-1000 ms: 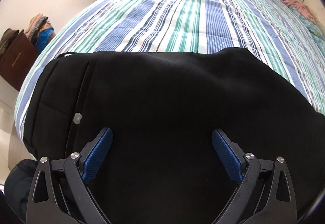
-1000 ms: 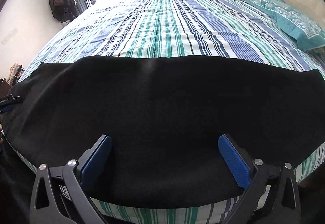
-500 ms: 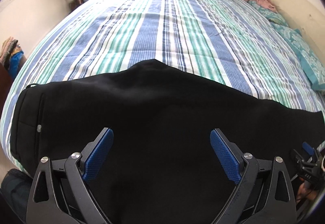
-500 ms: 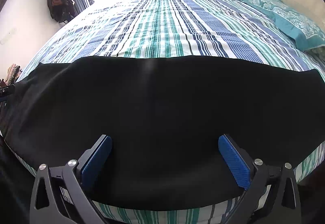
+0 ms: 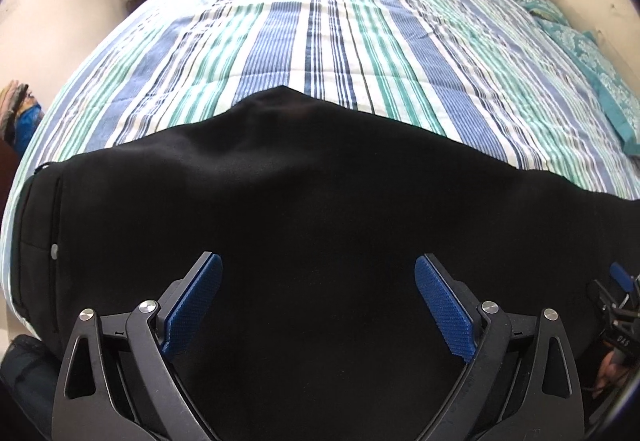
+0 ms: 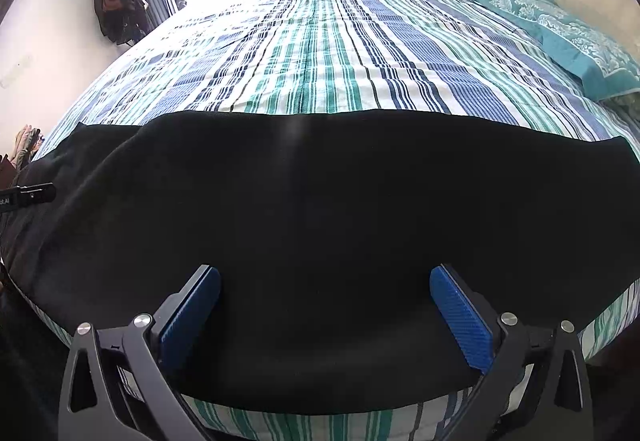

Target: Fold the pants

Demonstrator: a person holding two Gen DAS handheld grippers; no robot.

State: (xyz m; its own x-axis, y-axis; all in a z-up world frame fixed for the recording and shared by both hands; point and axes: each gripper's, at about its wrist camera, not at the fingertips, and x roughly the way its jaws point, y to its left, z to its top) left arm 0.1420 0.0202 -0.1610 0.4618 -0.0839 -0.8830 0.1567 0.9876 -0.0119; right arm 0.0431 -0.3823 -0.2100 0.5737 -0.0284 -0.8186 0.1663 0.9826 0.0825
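Black pants [image 5: 320, 209] spread along bed's near edge on striped cover [image 5: 328, 41], both left gripper [image 5: 318, 305] and right gripper [image 6: 324, 317] spread wide, empty, above cloth; left view alone shows waistband button [image 5: 54, 250], right view the leg end toward teal pillow [image 6: 568, 37].

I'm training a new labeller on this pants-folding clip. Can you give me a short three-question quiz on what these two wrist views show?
1. True or false: the left tongs are shut on the pants.
2. What lies under the pants? A) bare wooden table B) striped bedspread C) carpet
3. Fill in: in the left view, the waistband button sits at the pants' ____ end.

Key:
1. False; both left and right tongs are open, with nothing between the pads.
2. B, the bedspread.
3. Left.
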